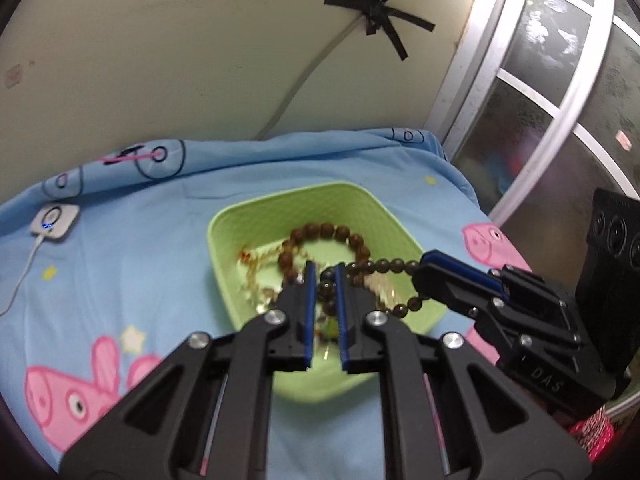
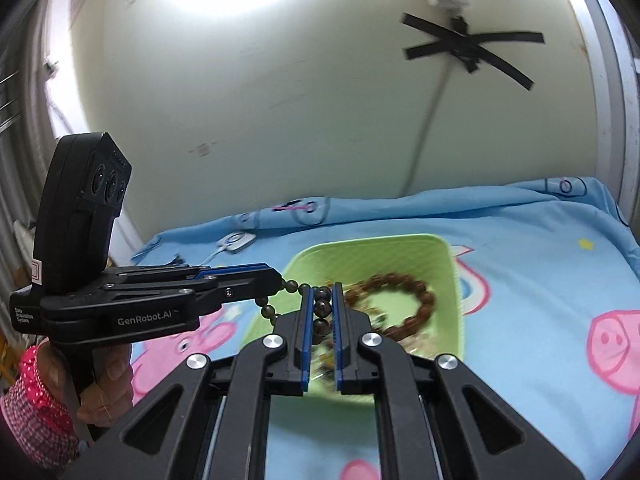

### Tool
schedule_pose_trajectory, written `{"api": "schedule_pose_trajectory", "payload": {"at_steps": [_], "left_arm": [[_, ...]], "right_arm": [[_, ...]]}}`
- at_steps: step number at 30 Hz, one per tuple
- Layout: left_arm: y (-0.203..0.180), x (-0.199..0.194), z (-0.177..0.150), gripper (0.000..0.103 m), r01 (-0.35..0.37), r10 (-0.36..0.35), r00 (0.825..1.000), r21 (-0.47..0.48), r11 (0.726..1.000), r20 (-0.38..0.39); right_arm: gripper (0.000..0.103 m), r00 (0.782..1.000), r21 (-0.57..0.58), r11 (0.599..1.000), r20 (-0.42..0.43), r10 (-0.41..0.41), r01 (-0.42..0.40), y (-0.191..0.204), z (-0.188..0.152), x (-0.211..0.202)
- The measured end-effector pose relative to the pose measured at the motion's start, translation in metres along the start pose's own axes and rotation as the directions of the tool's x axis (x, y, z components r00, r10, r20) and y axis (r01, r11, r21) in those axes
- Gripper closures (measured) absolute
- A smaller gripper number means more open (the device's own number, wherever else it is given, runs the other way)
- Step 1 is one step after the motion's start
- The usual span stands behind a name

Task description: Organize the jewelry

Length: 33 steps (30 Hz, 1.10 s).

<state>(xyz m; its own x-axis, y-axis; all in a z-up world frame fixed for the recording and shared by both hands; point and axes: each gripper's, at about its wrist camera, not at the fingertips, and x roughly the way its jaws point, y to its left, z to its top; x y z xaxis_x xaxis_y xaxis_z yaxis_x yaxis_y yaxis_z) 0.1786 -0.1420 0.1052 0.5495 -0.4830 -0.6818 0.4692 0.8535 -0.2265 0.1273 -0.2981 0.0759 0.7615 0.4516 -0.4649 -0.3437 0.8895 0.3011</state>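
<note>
A pale wall with black tape [image 1: 378, 10] stuck over a cable stands behind a bed with a blue pig sheet [image 1: 132, 248]. A small white charger [image 1: 56, 220] lies far over on the sheet near the wall. In the middle of the sheet sits a green tray [image 1: 224, 236].

Inside the tray you can see a big brown bead bracelet [image 1: 320, 234] lying flat, with some yellow and clear jewelry [image 1: 260, 264] next to it, too blurry to name.

You hold one dark bead string [image 1: 380, 266] up above the tray with both tools. Your left tool [image 1: 323, 270] points down and forward over the tray, and its blue pads are clamped on a few dark beads. Your right tool [image 2: 322, 304] points less steeply down, and its pads are pressed tight on beads of the same string. The string runs in a short loop from one tool to the other, so the two tips are near each other.

From the right wrist view, your left hand [image 2: 108, 384] wraps around the handle of the left tool, with a pink dotted sleeve [image 2: 36, 408] at the wrist. The left tool lies almost level there, reaching in from the left side.
</note>
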Motion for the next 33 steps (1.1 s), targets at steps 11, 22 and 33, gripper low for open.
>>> {"api": "schedule_pose_trajectory", "payload": {"at_steps": [11,22,33], "left_arm": [[0.011,0.037,0.002,0.093,-0.032,0.029,0.999,-0.074,0.997,-0.042],[0.022,-0.045,-0.049,0.070,-0.162,0.165,0.983,-0.046,0.986,0.077],[0.015,-0.063,-0.121,0.042,-0.295,0.297,0.952,-0.027,0.955,0.071]], "right_arm": [[0.090,0.995,0.178,0.980,0.033,-0.099,0.091,-0.058,-0.011,0.016],[0.090,0.996,0.194,0.981,0.088,-0.013,-0.005,-0.023,-0.028,-0.017],[0.089,0.999,0.257,0.966,0.045,0.005,-0.016,0.038,-0.096,-0.029]]}}
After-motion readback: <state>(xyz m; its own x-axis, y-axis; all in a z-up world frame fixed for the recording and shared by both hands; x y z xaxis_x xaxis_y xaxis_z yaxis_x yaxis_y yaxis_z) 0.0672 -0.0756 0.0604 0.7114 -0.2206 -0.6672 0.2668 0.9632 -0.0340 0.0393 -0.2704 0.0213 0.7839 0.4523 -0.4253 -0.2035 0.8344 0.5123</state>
